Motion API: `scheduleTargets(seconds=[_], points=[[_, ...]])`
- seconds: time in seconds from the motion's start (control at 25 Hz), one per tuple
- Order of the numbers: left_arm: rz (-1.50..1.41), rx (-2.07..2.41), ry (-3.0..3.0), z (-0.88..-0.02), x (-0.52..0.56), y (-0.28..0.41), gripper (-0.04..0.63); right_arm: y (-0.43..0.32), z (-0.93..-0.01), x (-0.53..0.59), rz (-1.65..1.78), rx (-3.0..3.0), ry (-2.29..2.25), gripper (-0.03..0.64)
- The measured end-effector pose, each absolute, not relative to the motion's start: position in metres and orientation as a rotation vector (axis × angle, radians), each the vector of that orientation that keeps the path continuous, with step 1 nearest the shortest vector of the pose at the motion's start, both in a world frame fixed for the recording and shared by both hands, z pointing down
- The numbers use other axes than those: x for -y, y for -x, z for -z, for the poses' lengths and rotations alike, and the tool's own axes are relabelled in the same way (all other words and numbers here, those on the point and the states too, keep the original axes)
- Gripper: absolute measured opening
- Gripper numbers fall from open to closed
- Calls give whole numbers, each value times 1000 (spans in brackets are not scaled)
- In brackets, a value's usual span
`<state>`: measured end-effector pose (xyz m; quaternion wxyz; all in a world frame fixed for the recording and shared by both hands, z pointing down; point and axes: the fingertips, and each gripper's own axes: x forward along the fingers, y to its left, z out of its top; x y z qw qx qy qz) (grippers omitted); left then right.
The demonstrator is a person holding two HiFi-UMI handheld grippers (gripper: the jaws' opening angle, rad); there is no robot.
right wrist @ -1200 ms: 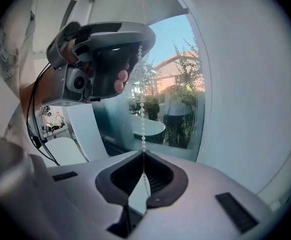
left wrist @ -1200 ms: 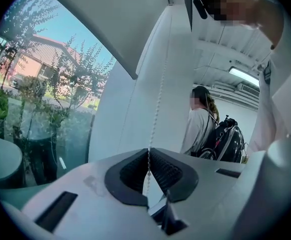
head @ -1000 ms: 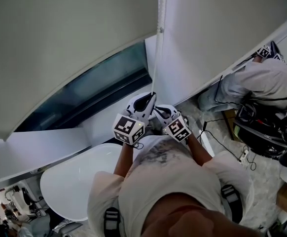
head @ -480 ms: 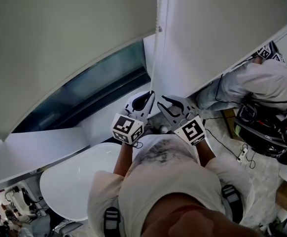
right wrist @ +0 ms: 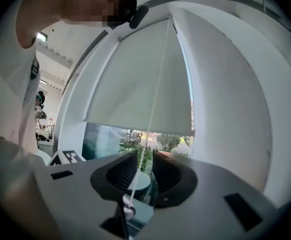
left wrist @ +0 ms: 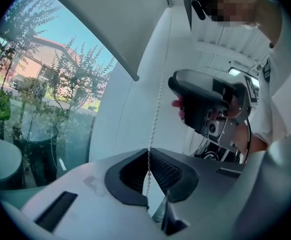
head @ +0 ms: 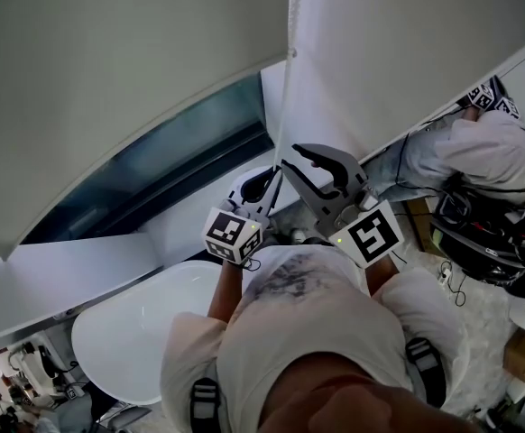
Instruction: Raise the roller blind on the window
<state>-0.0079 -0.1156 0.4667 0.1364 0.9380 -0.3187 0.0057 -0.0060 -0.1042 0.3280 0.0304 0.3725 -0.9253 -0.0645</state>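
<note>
The pale roller blind (head: 118,70) hangs over the upper part of the window, its bottom bar above the dark glass (head: 172,174). Its white bead chain (head: 285,106) drops at the blind's right edge. My left gripper (head: 274,177) is shut on the chain; the left gripper view shows the beads (left wrist: 155,114) pinched between the pads (left wrist: 163,169). My right gripper (head: 291,157) is higher up and open. In the right gripper view the chain (right wrist: 153,109) runs loosely through its gap (right wrist: 144,169), with the blind (right wrist: 135,84) ahead.
A white rounded table top (head: 127,332) lies below left of my hands. A white wall panel (head: 407,52) stands right of the chain. A crouching person (head: 479,152) and dark gear with cables (head: 479,242) occupy the floor at the right.
My right gripper has risen from beside the left one to above it along the chain. The left gripper has stayed put, still clamped on the chain.
</note>
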Motion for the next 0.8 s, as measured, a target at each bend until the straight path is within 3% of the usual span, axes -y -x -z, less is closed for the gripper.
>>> scheduleTargets(seconds=[0.52,0.8], points=[[-22,918,-2732,-468,115,0,15,14,-245,129,309,2963,-1146,135],[-20,923,-2740,-467,114,-1,15,12,-247,127,216,2983,-1129,63]])
